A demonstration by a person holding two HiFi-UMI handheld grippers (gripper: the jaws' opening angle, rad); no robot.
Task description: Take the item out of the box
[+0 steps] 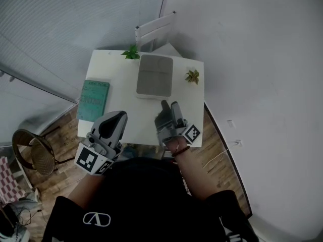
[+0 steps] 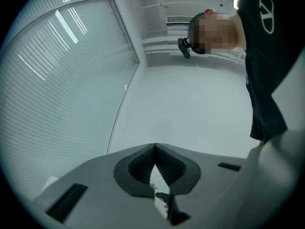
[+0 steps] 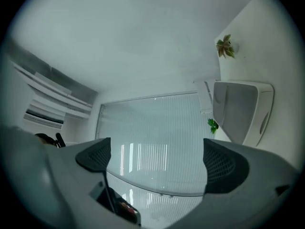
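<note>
since the grey box [image 1: 155,75] sits mid-table [image 1: 121,87] looking shut, its item unseen and probably inside, both tools hover short of it: right gripper [image 1: 169,105] spread wide and empty for the reach, left gripper [image 1: 120,116] clenched on nothing.

The grey box [image 1: 155,75] shows only its top, its inside hidden, and the print on the green book [image 1: 94,100] is too small to read.
</note>
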